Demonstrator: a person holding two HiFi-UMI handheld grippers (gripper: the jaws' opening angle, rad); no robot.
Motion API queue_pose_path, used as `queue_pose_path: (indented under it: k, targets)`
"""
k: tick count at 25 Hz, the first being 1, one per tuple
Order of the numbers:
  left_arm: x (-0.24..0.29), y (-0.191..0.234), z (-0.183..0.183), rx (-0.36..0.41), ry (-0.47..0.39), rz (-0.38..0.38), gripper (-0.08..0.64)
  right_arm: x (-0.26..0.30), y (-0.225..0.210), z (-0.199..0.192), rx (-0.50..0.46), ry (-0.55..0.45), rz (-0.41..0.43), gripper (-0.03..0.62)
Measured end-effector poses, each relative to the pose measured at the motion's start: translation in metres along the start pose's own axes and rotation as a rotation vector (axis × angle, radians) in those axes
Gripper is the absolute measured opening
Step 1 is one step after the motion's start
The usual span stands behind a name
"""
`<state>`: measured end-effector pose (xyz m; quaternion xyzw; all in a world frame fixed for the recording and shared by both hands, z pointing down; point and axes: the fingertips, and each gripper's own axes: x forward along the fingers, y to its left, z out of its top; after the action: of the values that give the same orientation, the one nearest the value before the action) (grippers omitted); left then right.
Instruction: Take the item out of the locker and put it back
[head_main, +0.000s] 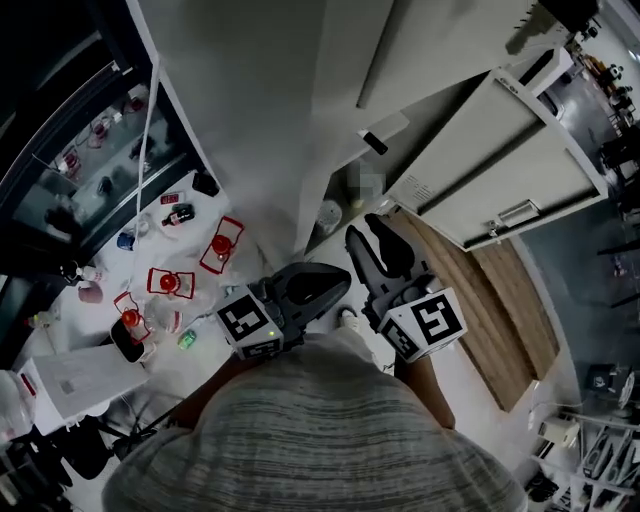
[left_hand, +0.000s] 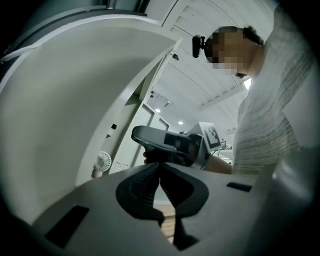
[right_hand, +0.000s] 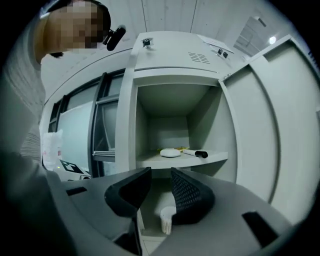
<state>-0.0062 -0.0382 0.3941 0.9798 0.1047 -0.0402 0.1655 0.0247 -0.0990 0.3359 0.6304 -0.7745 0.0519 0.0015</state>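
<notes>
Near centre of head view, finds left gripper (head_main: 335, 282) and right gripper (head_main: 372, 232) side by side, door (head_main: 500, 160) open far right. Left gripper view: jaws pressed together, gripping nothing. Right gripper view: jaws partly apart, empty, facing open locker (right_hand: 127, 125); white disc (right_hand: 170, 152) and pen (right_hand: 195, 153) lie on its shelf (right_hand: 150, 161), well beyond.

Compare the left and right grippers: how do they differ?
The left gripper has its jaws together at the tips; the right gripper has its jaws apart. The left gripper points toward the right gripper; the right gripper points into the open locker. Both are empty.
</notes>
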Motion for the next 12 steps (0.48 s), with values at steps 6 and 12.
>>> queue_pose_path:
  k: [6, 12]
  targets:
    - [0.023, 0.011, 0.014, 0.057, -0.044, 0.134, 0.008, 0.023, -0.009, 0.017, -0.122, 0.038, 0.201, 0.141]
    - [0.042, 0.012, 0.020, 0.103, -0.061, 0.218, 0.009, 0.032, -0.033, 0.043, -0.198, 0.006, 0.229, 0.165]
